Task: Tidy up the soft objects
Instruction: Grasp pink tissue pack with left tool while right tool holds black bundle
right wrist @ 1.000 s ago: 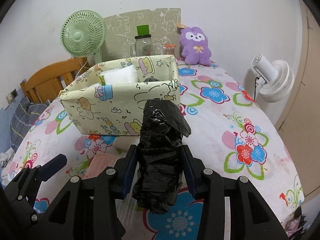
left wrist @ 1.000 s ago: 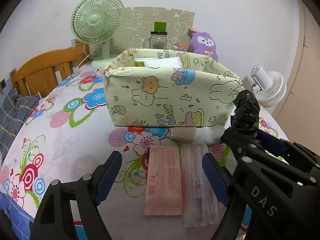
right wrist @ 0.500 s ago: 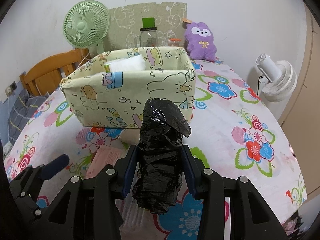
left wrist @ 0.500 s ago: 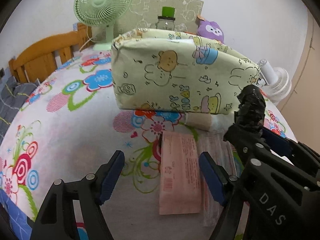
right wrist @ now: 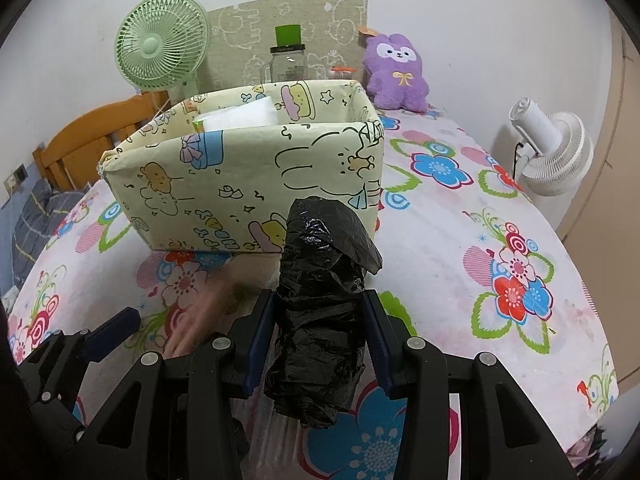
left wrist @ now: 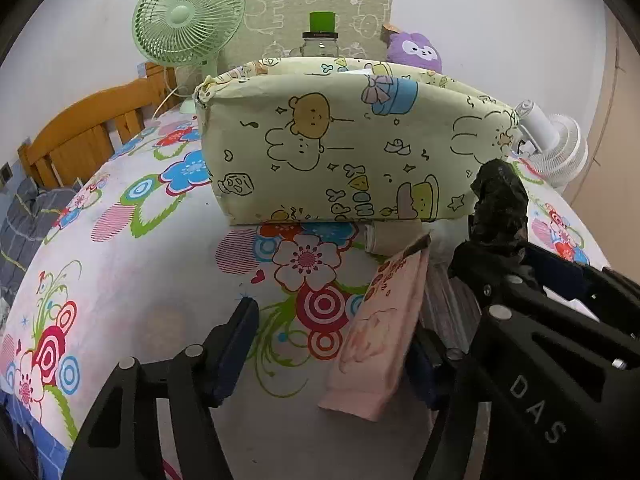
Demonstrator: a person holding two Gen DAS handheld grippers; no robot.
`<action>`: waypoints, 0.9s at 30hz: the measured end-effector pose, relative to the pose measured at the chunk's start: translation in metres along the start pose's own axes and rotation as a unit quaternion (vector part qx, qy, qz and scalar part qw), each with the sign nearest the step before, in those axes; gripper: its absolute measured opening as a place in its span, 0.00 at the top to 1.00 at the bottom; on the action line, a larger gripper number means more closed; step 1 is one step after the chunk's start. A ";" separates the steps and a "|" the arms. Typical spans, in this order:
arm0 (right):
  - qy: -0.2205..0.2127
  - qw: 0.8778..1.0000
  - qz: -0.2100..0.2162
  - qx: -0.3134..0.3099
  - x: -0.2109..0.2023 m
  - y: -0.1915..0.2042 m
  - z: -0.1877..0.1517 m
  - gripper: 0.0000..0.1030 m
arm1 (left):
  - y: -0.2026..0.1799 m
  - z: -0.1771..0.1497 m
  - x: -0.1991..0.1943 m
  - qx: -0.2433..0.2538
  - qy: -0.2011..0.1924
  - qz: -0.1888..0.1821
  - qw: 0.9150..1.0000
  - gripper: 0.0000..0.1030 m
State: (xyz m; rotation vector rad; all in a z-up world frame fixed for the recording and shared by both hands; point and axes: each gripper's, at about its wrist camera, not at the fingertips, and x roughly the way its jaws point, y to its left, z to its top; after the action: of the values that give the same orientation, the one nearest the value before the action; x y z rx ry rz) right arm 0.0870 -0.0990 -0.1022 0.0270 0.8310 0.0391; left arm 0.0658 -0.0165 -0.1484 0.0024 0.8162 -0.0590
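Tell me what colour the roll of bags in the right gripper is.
Black; the roll of bags shows best in the right wrist view.

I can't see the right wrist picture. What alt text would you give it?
A handheld right gripper has its fingers clamped on a crumpled black bag roll above a flowered tablecloth. Just behind stands an open cartoon-print box with white packs inside. At the back are a green fan, a jar and a purple plush.

Box (left wrist: 352, 152) blocks ahead — left clear.

Pink tissue pack (left wrist: 380, 328) tilted on edge, black bag roll (right wrist: 320, 300) upright btwn jaws
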 end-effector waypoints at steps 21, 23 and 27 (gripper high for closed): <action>-0.010 1.000 0.006 0.005 -0.008 -0.002 -0.001 0.54 | -0.003 0.006 -0.013 -0.006 -0.014 -0.013 1.000 0.92; -0.014 1.000 0.007 0.005 -0.012 -0.001 0.000 0.54 | -0.003 0.006 -0.017 -0.006 -0.018 -0.012 1.000 0.92; -0.024 1.000 0.008 0.004 -0.021 -0.001 0.001 0.54 | -0.005 0.008 -0.025 -0.005 -0.027 -0.012 1.000 0.92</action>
State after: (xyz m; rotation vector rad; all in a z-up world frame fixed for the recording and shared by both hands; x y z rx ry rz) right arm 0.0738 -0.1007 -0.0864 0.0432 0.7824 0.0505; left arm 0.0541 -0.0207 -0.1246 -0.0192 0.7633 -0.0775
